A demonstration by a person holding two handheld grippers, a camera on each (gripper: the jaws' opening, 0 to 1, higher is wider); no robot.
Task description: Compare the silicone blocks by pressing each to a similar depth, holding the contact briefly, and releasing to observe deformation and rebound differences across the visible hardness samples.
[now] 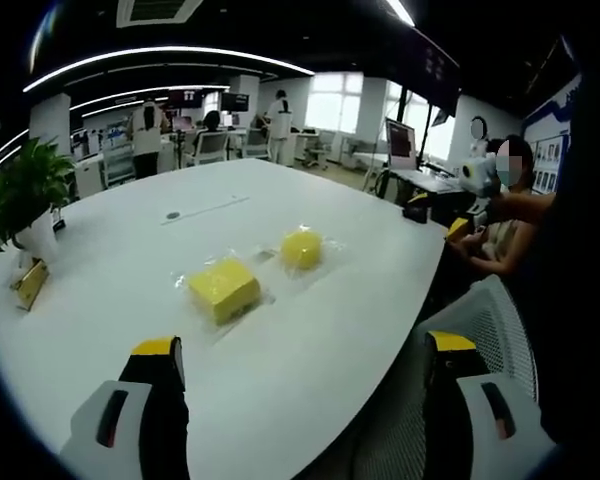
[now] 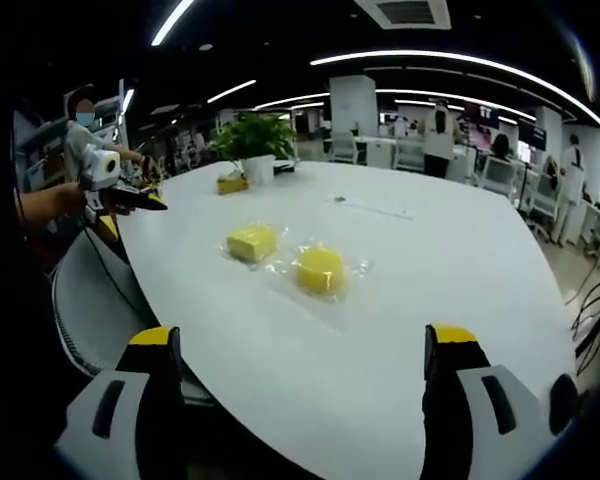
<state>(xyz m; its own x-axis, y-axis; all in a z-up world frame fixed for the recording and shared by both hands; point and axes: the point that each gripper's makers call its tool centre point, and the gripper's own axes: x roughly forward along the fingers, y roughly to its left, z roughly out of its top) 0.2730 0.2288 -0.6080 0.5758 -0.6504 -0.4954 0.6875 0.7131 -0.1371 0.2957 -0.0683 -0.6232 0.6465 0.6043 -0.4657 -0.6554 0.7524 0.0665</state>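
Two yellow silicone samples in clear wrap lie on the white table: a square block and, to its right, a round one. My left gripper is open, off the table's near edge and short of the square block, with nothing between its yellow-tipped jaws. In the right gripper view the square block and round block lie ahead on the table. My right gripper is open and empty, apart from both blocks. Each view catches the other gripper's white body in a person's hand.
A potted plant and a small gold sign stand at the table's far side. A white mesh chair sits by the near edge. People and desks fill the background.
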